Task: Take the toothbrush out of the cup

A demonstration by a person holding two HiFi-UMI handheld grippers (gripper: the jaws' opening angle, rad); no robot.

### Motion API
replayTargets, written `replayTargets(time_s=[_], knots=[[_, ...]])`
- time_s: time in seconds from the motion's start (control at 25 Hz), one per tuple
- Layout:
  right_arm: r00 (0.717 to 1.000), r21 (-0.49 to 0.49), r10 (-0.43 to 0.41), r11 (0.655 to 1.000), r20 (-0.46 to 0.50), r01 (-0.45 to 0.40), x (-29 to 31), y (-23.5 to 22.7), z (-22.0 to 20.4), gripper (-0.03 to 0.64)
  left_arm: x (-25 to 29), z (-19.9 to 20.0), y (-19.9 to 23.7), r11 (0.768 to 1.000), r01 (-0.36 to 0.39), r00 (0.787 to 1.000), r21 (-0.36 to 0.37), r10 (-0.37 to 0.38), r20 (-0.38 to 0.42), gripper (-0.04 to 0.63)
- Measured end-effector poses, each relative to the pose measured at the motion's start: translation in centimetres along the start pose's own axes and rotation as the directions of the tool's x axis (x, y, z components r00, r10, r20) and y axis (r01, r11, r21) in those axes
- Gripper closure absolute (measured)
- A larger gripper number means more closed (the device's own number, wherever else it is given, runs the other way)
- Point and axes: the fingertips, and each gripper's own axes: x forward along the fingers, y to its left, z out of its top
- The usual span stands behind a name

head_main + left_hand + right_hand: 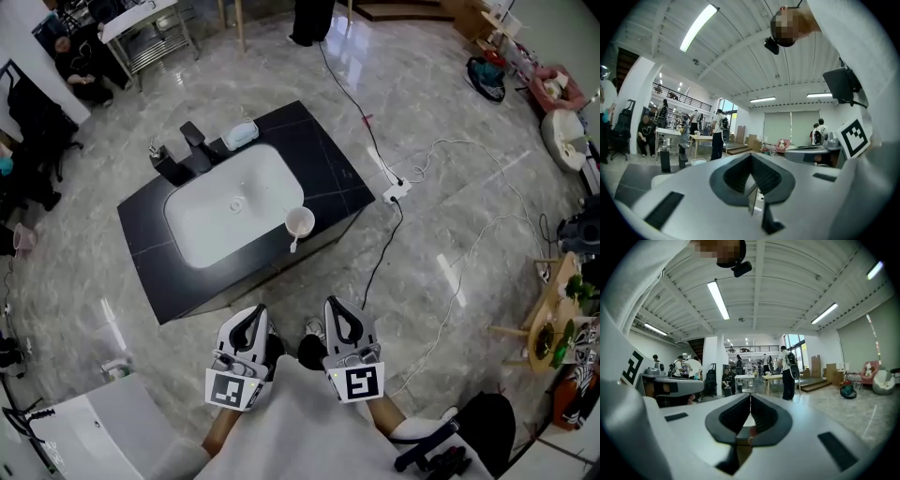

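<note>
A white cup (299, 222) stands on the front right rim of the white sink (211, 230), which is set in a black counter (314, 150). A pale toothbrush (294, 243) pokes out of the cup toward the counter's front edge. Both grippers are held close to the person's body, well short of the counter and pointing level toward it. The left gripper (251, 322) (751, 155) is shut with nothing between its jaws. The right gripper (337, 314) (750, 397) is also shut and empty. Neither gripper view shows the cup.
A black faucet (195, 146) and a pale soap dish (241, 134) sit at the sink's far side. A black cable runs to a white power strip (397, 190) on the marble floor right of the counter. People, tables and chairs stand farther back.
</note>
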Motion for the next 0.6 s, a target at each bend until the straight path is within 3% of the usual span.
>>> replayTargets(time_s=[0.2,0.6], knots=[[0.997,-0.023,-0.059,0.998,-0.039,0.058,1.3,0.6,-1.0,0.611,0.1,0.2,1.6,0.997,0.064,0.998,0.053,-0.065,0.021,0.600],[0.987,-0.027,-0.134,0.991,-0.089,0.132,2.9,1.5,-5.2,0.611,-0.2,-3.1,3.0,0.995,0.092,0.996,-0.038,-0.091,0.021,0.600]])
